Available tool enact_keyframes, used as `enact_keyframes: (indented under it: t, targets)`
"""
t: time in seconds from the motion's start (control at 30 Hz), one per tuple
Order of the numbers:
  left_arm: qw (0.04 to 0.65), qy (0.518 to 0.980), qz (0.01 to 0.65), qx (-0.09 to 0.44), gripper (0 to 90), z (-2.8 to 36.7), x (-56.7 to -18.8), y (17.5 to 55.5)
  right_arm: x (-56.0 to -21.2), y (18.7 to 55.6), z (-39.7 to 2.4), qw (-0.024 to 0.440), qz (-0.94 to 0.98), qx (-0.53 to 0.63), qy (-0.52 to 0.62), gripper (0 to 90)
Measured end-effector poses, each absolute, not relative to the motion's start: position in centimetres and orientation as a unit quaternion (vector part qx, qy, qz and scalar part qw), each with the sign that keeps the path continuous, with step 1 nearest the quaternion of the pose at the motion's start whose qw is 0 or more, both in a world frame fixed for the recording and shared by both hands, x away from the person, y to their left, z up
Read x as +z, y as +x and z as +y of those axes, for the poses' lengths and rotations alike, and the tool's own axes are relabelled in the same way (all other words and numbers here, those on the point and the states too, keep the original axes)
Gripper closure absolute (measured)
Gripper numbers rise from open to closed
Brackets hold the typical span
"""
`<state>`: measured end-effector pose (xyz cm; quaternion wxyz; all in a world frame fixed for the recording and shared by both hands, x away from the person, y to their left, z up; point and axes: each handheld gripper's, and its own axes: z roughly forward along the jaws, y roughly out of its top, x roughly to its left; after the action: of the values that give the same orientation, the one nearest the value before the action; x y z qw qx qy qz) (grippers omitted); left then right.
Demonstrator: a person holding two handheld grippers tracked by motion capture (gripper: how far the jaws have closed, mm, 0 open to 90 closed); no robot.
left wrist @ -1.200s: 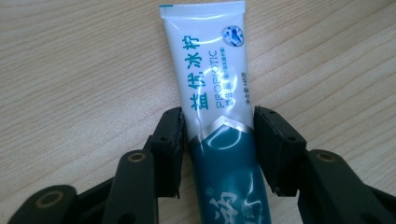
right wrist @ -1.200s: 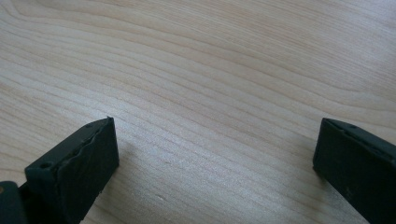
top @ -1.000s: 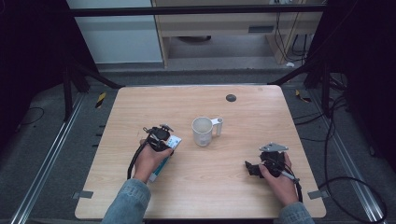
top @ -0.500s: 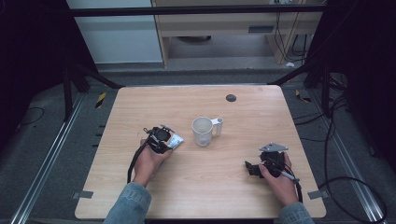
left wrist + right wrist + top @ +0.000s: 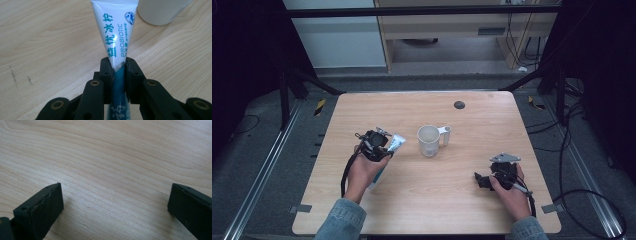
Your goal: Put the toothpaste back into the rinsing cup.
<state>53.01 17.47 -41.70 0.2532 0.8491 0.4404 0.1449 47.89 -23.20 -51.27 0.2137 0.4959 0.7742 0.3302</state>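
Gripping a white and teal toothpaste tube (image 5: 117,37) in the left gripper (image 5: 117,65), both black pads pressed against the teal lower part of the tube, jaws just finished closing on it. Pointing away from the gripper camera with the flat crimped end toward a white cup (image 5: 160,10) at the far right of the left gripper view, tube end close beside the cup but not touching it. Seen from the high view as a pale blue strip (image 5: 395,143) sticking out to the right of the left gripper (image 5: 379,142), with the lower end of the tube visible below the left hand (image 5: 364,170) near the wooden table (image 5: 492,125). Differing from a second ago: tube then lying flat under the hand and gripper, slanting toward the near edge; now raised at the gripper end, hand and gripper shifted slightly up and toward the cup (image 5: 429,140). Standing unchanged at the table's middle, cup handle to the right. Resting as before at the near right of the table, right hand (image 5: 512,192) around the right gripper (image 5: 482,180). Spread wide apart in the right gripper view, jaws released, bare wood grain (image 5: 112,170) between them. Lying unchanged at the far side of the table, small dark disc (image 5: 459,105).
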Motion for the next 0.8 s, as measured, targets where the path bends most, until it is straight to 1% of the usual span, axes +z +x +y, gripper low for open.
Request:
enact_keyframes:
  t: [0.1, 0.2, 0.4, 0.5, 0.8]
  targets:
    - [0.260, 0.848, 0.437, 0.147, 77.9, 17.4, -41.2, 52.9, -51.3, 47.9, -23.2, 0.213, 0.774, 0.330, 0.496, 0.4]
    - [0.264, 0.850, 0.427, 0.161, 78.0, 17.1, -40.6, 52.8, -51.3, 47.9, -23.2, 0.213, 0.774, 0.330, 0.496, 0.4]
    - [0.283, 0.845, 0.423, 0.163, 78.0, 17.0, -40.0, 52.9, -51.3, 47.9, -23.2, 0.213, 0.774, 0.330, 0.496, 0.4]
    - [0.303, 0.838, 0.422, 0.168, 78.0, 17.1, -39.2, 52.9, -51.3, 47.9, -23.2, 0.214, 0.775, 0.330, 0.495, 0.4]
    - [0.311, 0.839, 0.408, 0.182, 78.1, 16.7, -36.5, 53.1, -51.3, 47.9, -23.2, 0.214, 0.775, 0.330, 0.495, 0.4]
